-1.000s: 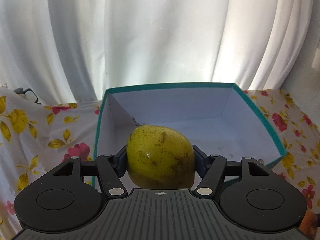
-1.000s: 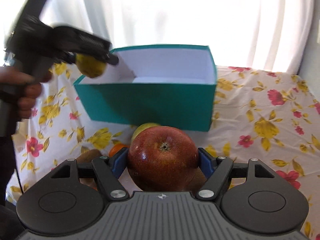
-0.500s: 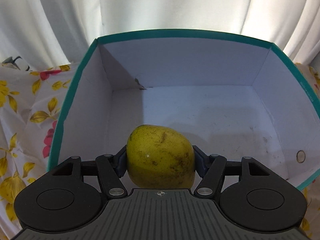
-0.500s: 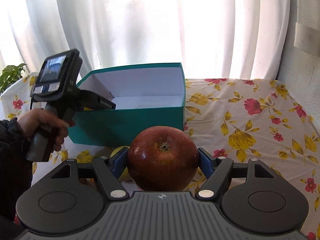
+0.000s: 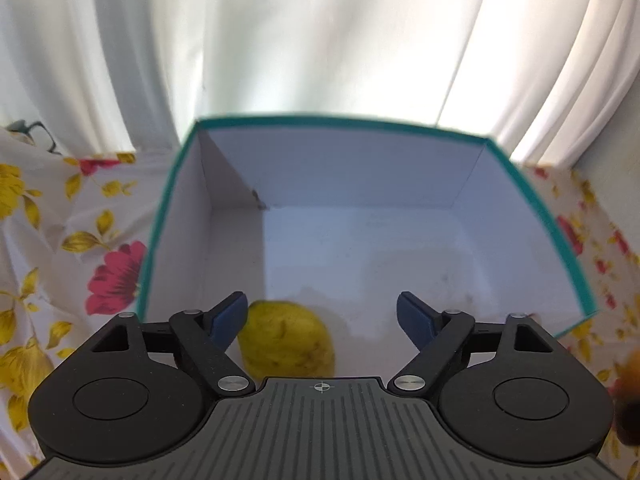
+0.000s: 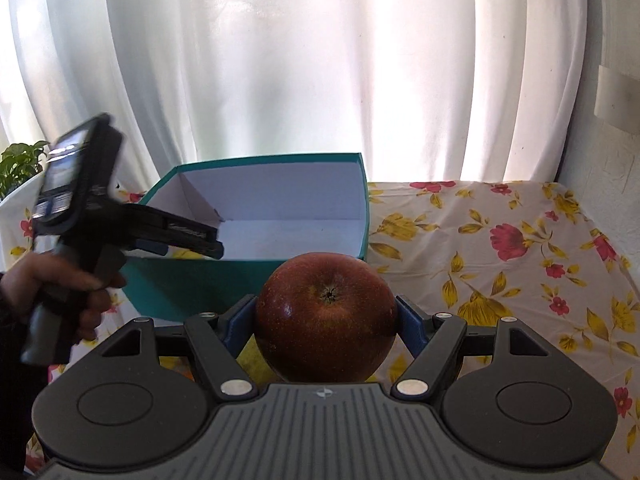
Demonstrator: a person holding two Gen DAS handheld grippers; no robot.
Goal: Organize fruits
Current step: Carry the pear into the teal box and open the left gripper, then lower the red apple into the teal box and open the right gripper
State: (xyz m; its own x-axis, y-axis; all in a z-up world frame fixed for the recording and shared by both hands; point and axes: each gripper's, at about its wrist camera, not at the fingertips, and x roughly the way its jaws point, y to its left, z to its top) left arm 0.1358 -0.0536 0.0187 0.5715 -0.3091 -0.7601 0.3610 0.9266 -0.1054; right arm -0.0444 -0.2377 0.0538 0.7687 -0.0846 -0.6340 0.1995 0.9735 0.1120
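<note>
A yellow-green speckled fruit [image 5: 286, 338] lies on the white floor of the teal box [image 5: 532, 200], near its left front corner. My left gripper [image 5: 320, 312] hovers over it with jaws opening wide; neither blue pad presses on the fruit. The right wrist view shows that left gripper [image 6: 192, 240] reaching over the box's [image 6: 192, 284] front left wall, held by a person's hand [image 6: 68, 292]. My right gripper [image 6: 326, 320] is shut on a dark red apple [image 6: 326, 308], stem end toward the camera, in front of the box.
A floral tablecloth [image 6: 500, 260] covers the table, with white curtains behind. A yellowish fruit [image 6: 254, 364] shows under the apple, and an orange fruit [image 5: 628, 376] sits at the left wrist view's right edge. A potted plant [image 6: 20, 164] stands far left, a wall [image 6: 608, 200] to the right.
The left gripper's jaws have spread and let go of the yellow-green fruit, which now lies in the box. The right gripper with the apple has risen and come nearer the box.
</note>
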